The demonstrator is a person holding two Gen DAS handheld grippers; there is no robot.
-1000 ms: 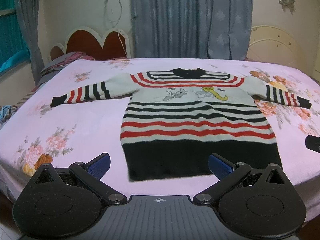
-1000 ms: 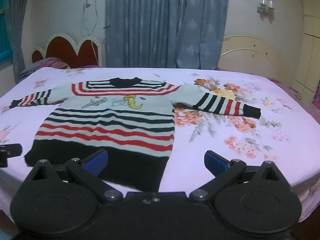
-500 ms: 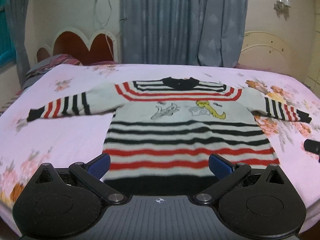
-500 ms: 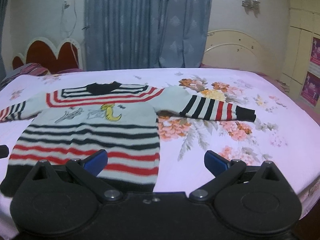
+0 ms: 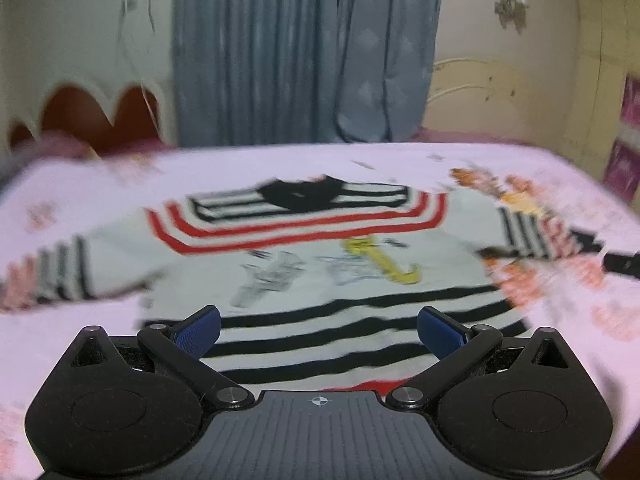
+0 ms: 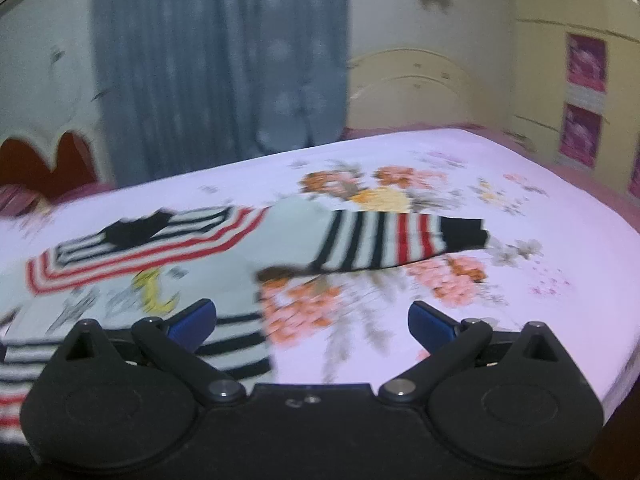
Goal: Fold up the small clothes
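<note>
A small white sweater with black and red stripes, a black collar and a yellow cartoon print lies flat on the bed, both sleeves spread out. My left gripper hovers open over the sweater's striped middle, nothing between its blue pads. My right gripper is open too, above the sweater's right edge and the bedsheet. The right sleeve, with its black cuff, stretches out ahead of the right gripper. The other gripper's tip shows at the right edge of the left wrist view. Both views are motion-blurred.
The bed has a pink floral sheet. A red scalloped headboard stands at the left, a cream headboard at the right, blue curtains behind. The bed's right edge drops off close to the right gripper.
Both grippers have moved forward over the bed: the sweater's black hem has passed below the view and the collar and sleeves look nearer. The right gripper has swung rightward toward the sleeve.
</note>
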